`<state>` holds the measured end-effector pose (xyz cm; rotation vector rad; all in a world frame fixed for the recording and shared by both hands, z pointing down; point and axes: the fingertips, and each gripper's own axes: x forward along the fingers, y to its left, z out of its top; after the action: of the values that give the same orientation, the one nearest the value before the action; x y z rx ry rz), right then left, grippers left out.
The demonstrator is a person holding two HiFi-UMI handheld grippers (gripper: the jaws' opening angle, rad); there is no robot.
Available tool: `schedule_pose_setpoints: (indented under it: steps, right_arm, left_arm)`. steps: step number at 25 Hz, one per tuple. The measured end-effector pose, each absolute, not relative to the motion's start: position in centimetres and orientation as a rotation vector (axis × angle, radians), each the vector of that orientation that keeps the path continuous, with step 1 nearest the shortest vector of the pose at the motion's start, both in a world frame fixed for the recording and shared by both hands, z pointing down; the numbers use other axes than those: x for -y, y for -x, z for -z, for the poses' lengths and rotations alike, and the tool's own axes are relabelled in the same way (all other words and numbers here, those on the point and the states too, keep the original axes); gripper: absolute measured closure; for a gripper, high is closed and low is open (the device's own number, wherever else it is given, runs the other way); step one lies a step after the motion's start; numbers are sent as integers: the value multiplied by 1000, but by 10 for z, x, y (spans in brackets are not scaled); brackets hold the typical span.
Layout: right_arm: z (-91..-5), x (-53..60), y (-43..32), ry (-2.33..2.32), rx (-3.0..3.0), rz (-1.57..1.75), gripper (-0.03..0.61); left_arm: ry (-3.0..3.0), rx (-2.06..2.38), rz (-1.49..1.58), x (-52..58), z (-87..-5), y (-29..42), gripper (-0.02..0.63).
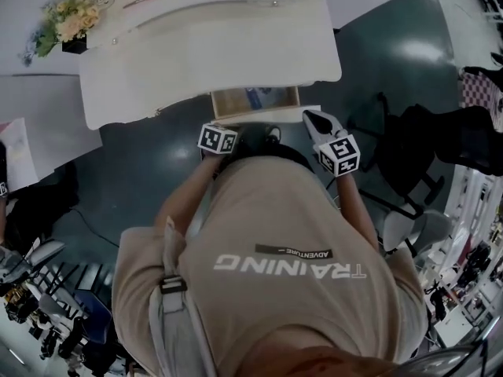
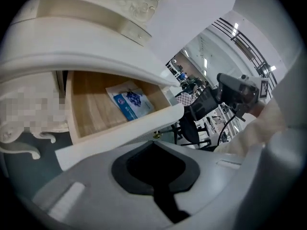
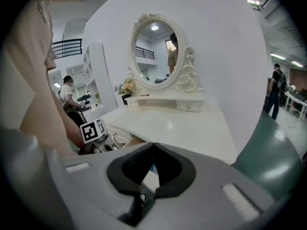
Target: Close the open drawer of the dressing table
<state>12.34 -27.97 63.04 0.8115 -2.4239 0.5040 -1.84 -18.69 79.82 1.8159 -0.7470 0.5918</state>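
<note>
I'm looking down on a dark teal floor [image 1: 385,61] in a big, bright workroom. At 12 o'clock in the head view the white dressing table [image 1: 204,61] stands against a white wall. Its oval mirror [image 3: 156,51], in a carved white frame, rises at 12 o'clock in the right gripper view. My operator's beige shirt [image 1: 283,273] fills the lower half of the head view, and a black office chair [image 1: 413,151] sits at 3 o'clock, well apart from the table.

The drawer [image 2: 93,111] is pulled out from under the tabletop toward the operator. Its bare wooden floor is exposed and its white front panel lies just above centre in the head view. In the left gripper view it runs from 9 o'clock toward centre.

The left gripper [image 2: 154,142] is low in front of that panel with its dark pads pressed tip to tip and nothing between them. I can't tell whether the tips touch the panel. The right gripper [image 3: 152,146] is at the drawer's right end, raised to tabletop height. Its jaws are also closed together and empty.

A bunch of pale flowers [image 1: 69,18] stands at 10 o'clock on the tabletop. A blue-and-white packet [image 2: 130,101] lies flat in the drawer toward its right side. A small brass knob [image 2: 156,134] on the panel sits just beyond the left gripper's tips.
</note>
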Motion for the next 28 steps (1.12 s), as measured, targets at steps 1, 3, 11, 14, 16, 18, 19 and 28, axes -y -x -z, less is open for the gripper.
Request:
schedule_pose_setpoints:
  steps: [1, 3, 11, 14, 16, 18, 19, 28]
  right_arm:
    - [-631, 283, -120, -815, 2422, -497, 575]
    - [-631, 286, -113, -829, 2421, -487, 575]
    - [-634, 269, -116, -936, 2358, -505, 575]
    - [-640, 259, -120, -960, 2338, -540, 575]
    - [-644, 255, -119, -956, 2335, -547, 575]
    - [-648, 258, -117, -942, 2341, -549, 575]
    - [-650, 262, -116, -932, 2347, -553, 575]
    - [-647, 346, -101, -772, 2474, -509, 575]
  left_arm:
    - [-1808, 741, -596, 184, -804, 17, 615]
    - [-1786, 759, -587, 186, -814, 21, 615]
    - [-1812, 790, -563, 200, -823, 35, 615]
    - [-1803, 822, -545, 212, -823, 40, 615]
    - [-1794, 848, -536, 222, -825, 46, 614]
    - [-1784, 877, -531, 235, -828, 51, 614]
    - [-1776, 893, -529, 242, -828, 54, 614]
    - [-1704, 1042, -559, 301, -831, 70, 614]
